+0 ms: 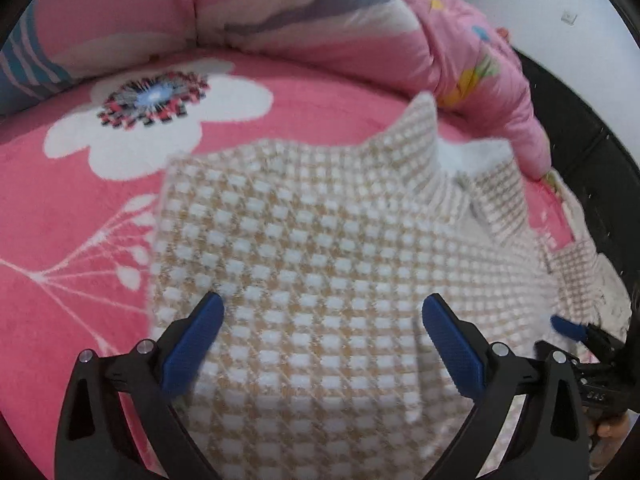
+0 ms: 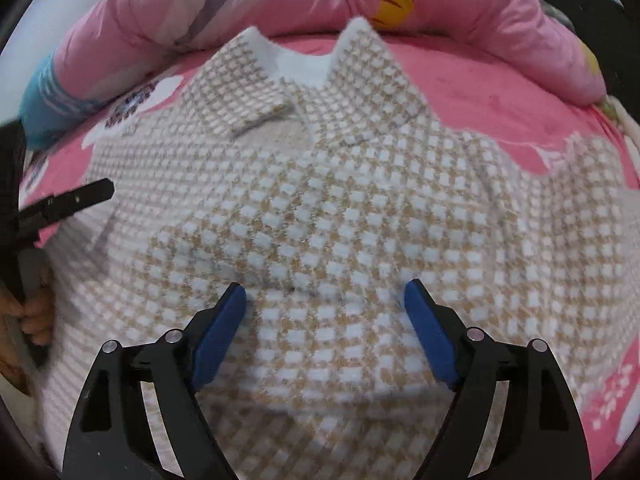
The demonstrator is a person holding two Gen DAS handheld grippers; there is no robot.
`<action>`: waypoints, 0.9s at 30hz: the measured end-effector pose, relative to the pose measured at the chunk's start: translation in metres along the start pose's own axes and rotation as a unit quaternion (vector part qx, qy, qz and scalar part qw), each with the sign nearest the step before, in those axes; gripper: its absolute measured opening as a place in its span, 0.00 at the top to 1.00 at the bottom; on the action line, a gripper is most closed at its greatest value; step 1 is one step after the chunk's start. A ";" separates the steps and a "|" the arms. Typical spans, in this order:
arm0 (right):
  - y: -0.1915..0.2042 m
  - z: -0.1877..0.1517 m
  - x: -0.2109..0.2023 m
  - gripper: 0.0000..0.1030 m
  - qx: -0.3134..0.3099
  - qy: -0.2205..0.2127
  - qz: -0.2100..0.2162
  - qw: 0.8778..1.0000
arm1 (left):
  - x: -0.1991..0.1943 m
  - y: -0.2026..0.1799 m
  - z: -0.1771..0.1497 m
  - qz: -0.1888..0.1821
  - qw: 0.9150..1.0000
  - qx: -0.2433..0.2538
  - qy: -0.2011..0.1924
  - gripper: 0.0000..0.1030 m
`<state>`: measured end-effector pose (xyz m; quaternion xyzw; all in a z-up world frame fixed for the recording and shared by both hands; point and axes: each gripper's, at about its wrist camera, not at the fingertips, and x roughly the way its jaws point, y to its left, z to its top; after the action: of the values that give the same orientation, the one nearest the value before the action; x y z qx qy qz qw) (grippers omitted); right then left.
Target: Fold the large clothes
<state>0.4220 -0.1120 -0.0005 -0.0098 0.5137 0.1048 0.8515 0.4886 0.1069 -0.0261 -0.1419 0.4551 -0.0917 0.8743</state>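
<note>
While spread wide, both grippers' fingers [image 2: 430,334] grip nothing.

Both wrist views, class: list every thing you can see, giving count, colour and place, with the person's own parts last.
Checked jacket: one, beige and white, spread flat on the blanket, collar at the far end.
Blanket: one, pink with white flowers, under the jacket.
Quilt: one, pink with grey and white stripes, bunched along the far edge.
Blue striped cloth: one, far left, partly seen.
Left gripper: one, black with blue fingers, open above the jacket.
Right gripper: one, black with blue fingers, open above the jacket.
Hand: one, at the left edge of the right wrist view, holding the left gripper's handle.
</note>
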 end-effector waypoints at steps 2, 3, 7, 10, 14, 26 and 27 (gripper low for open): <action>0.000 0.000 -0.015 0.21 -0.007 -0.021 -0.003 1.000 | -0.016 0.000 -0.001 0.005 1.000 0.003 -0.015 0.05; 0.000 -0.002 -0.019 0.18 -0.013 -0.030 -0.009 0.999 | -0.027 -0.004 -0.002 0.011 0.999 0.014 -0.027 0.05; -0.003 -0.024 0.013 0.13 -0.028 0.019 -0.031 0.999 | -0.051 -0.025 -0.014 0.019 0.998 0.048 -0.041 0.05; -0.001 -0.027 -0.001 0.12 -0.028 0.005 -0.041 0.999 | -0.057 -0.048 -0.025 0.018 0.997 0.065 -0.029 0.05; -0.013 -0.038 -0.051 0.12 -0.010 -0.025 -0.012 1.000 | -0.057 -0.084 -0.037 0.030 0.994 0.096 -0.034 0.05; -0.188 -0.085 -0.172 0.12 0.096 -0.081 -0.015 0.992 | 0.010 -0.128 -0.072 0.063 0.992 0.110 -0.013 0.05; -0.210 -0.088 -0.177 0.12 0.120 -0.082 -0.014 0.989 | 0.010 -0.128 -0.072 0.062 0.992 0.110 -0.014 0.05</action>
<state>0.3051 -0.3579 0.0947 0.0939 0.4504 0.0306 0.8873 0.4313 -0.0282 -0.0308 -0.0177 0.4377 -0.0846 0.8950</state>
